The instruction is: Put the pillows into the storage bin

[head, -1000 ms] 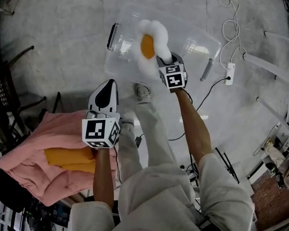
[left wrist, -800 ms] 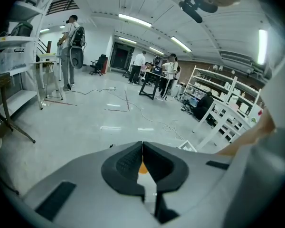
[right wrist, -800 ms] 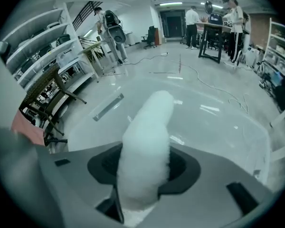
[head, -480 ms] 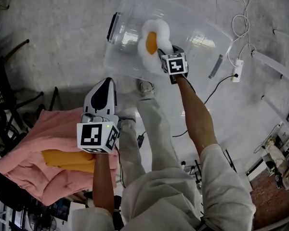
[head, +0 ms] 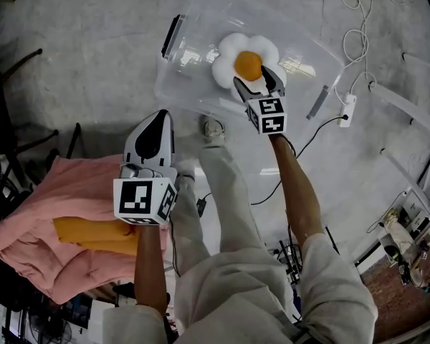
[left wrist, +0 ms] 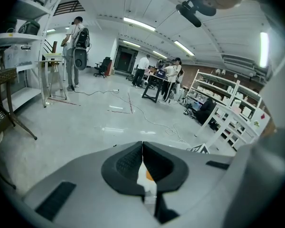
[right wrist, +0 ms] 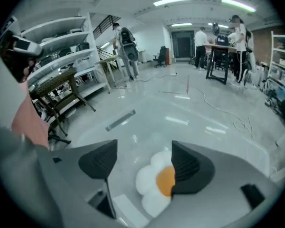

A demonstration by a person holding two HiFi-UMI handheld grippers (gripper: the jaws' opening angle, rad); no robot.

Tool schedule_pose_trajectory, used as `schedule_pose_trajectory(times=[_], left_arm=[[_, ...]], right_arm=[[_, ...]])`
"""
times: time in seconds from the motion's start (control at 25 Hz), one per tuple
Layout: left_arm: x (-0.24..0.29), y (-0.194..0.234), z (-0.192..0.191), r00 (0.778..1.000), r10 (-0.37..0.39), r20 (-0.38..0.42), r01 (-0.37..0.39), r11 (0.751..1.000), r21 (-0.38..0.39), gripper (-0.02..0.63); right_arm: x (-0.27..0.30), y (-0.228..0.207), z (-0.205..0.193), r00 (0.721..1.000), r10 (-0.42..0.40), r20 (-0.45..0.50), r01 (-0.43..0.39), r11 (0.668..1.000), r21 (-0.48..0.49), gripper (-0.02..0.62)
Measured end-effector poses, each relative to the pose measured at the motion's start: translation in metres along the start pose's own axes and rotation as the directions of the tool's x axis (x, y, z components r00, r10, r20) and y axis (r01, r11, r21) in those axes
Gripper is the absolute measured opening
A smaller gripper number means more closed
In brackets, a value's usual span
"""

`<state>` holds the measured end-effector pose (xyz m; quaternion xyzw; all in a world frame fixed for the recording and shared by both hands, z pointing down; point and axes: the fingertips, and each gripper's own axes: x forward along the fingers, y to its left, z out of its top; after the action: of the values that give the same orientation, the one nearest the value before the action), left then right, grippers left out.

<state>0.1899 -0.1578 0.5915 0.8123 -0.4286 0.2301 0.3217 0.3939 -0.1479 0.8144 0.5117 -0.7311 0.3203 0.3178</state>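
A white flower-shaped pillow (head: 245, 61) with an orange centre lies flat inside the clear storage bin (head: 183, 84) on the floor. My right gripper (head: 258, 86) hovers just over its near edge. Its jaws have just been opening and now stand open, touching nothing. In the right gripper view the pillow (right wrist: 152, 186) shows below, between the spread jaws of the right gripper (right wrist: 143, 156). My left gripper (head: 152, 143) is shut and empty, held over the floor near the bin. Its pads (left wrist: 133, 163) meet in the left gripper view. An orange pillow (head: 93, 231) rests on a pink blanket (head: 50, 206).
A power strip (head: 347, 110) and white cables lie on the floor right of the bin. Dark chair legs (head: 14, 142) stand at the left. The person's legs and a shoe (head: 213, 130) are between the grippers. White racks (head: 416, 92) line the right side.
The right gripper let go of the flower pillow, which dropped from upright to lying flat in the bin. The right gripper drew back slightly. The left gripper stayed put.
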Motion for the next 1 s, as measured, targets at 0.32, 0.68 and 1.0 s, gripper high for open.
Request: schedule_pose_trajectory(times=[0.32, 0.68, 1.0], left_arm=[[-0.033, 0.027, -0.004, 0.996, 0.079, 0.035, -0.079, 0.997, -0.008, 0.011], [-0.134, 0.087, -0.010, 0.956, 0.257, 0.145, -0.237, 0.961, -0.140, 0.011], [-0.279, 0.176, -0.057, 0.869, 0.450, 0.205, -0.383, 0.875, -0.297, 0.011]], right_arm=[[-0.097, 0.095, 0.089, 0.965, 0.135, 0.225, -0.099, 0.982, -0.160, 0.327], [-0.163, 0.271, 0.171, 0.852, 0.427, 0.304, -0.312, 0.879, -0.360, 0.316], [-0.177, 0.461, 0.179, 0.731, 0.650, 0.208, -0.478, 0.705, -0.523, 0.318]])
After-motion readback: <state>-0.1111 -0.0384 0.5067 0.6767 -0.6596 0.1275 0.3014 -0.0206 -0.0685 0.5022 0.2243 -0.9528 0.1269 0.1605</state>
